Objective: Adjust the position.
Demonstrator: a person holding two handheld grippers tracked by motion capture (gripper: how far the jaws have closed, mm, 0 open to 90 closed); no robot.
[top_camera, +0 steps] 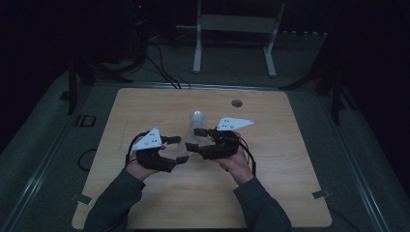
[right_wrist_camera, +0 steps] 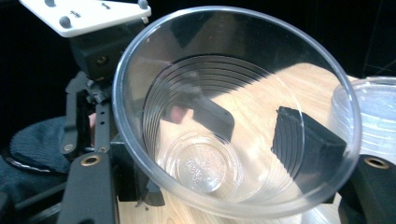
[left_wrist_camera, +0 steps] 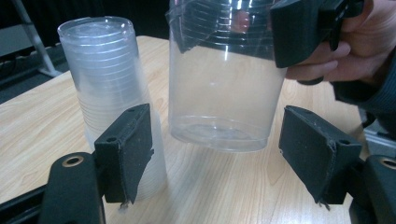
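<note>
Two black padded jaws of the left gripper point(left_wrist_camera: 215, 154) are rising from the bottom of the left gripper view and are standing spread apart. Between them, a little farther off, the single clear plastic cup point(left_wrist_camera: 224, 79) is hanging above the light wooden table point(left_wrist_camera: 224, 186), and neither pad is touching its wall. This cup is sitting in the upper middle of that frame, base down and slightly tilted, with a small gap under its bottom.

At the upper right of the same frame, the right gripper point(left_wrist_camera: 299, 30) is pinching the ribbed rim of the cup, and the person's right hand point(left_wrist_camera: 355, 51) is wrapping around the gripper body. In the right gripper view, the clear cup point(right_wrist_camera: 233, 112) is lying across the middle of the frame with its mouth toward the camera, one black jaw showing through its wall inside it and the other one outside at the lower left.

At the left of the left gripper view, the tall stack of clear plastic cups point(left_wrist_camera: 112, 98) is standing upside down on the table, just beside the held cup and partly behind the left jaw.

In the high view, both grippers are meeting at the middle of the table, with the stack point(top_camera: 196, 123) just behind them.
</note>
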